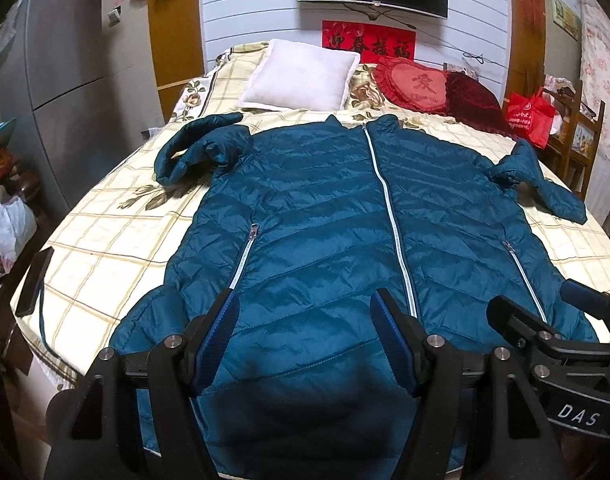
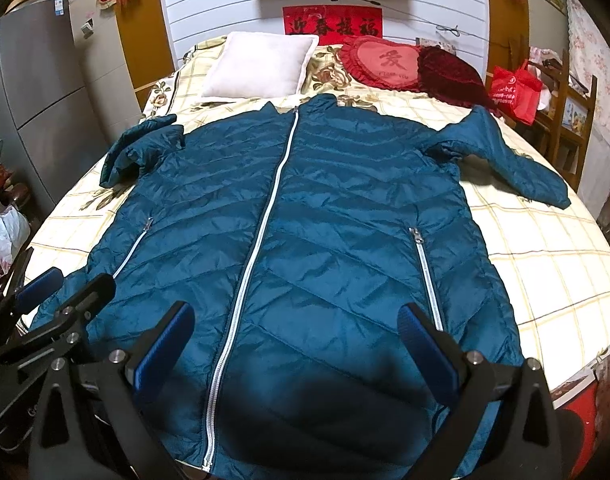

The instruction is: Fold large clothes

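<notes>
A teal puffer jacket [image 1: 325,208] is spread flat, zipped, front up on the bed [image 1: 105,240], hem at the near edge. The left gripper [image 1: 305,320] and right gripper [image 2: 297,328] are held above the hem, fingers wide apart, nothing gripped. Bare checked sheet is seen beside both sleeves; a white pillow [image 2: 261,66] lies beyond the collar.

A bed [image 1: 105,240] with a cream plaid floral cover carries a teal puffer jacket [image 1: 325,220] spread flat, front up, hem at the near edge. Along the far edge lie a white pillow [image 1: 301,76], a red heart cushion [image 1: 417,84] and a dark red cushion [image 1: 473,100]
</notes>
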Motion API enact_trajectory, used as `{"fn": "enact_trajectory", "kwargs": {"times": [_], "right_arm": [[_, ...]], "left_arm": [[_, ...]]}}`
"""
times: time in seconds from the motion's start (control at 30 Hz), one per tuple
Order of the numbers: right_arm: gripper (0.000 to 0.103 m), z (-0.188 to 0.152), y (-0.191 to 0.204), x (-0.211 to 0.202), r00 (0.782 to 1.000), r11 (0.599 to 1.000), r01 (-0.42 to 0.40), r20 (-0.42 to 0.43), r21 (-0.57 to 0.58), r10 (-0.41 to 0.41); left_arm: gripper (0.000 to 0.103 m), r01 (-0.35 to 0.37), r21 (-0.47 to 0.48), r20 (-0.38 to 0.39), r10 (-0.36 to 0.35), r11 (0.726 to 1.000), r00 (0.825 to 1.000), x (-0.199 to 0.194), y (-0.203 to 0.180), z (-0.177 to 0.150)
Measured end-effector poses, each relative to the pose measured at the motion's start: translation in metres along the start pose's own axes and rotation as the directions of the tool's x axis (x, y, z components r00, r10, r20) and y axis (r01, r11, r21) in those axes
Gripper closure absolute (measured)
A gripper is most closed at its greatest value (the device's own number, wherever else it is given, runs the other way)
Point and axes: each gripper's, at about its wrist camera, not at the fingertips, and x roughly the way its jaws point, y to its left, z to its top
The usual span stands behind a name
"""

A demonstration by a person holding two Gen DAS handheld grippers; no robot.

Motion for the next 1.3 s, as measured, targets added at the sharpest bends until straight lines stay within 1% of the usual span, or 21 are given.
{"fn": "enact_trajectory", "kwargs": {"times": [0.4,1.3], "right_arm": [[0.000,0.0001,0.0035,0.0018,1.000,1.000,0.004,-0.006,0.004,-0.004],[0.000,0.0005,-0.0055,0.0031,1.000,0.999,0.018,-0.005,0.028,-0.018]], "left_arm": [[0.022,0.004,-0.009,-0.012,-0.004,1.000,1.000,0.0036,0.0030,-0.0003],[0.022,0.001,-0.032,-0.021,-0.001,1.000,1.000,0.0067,0.0072,-0.0016]]}}
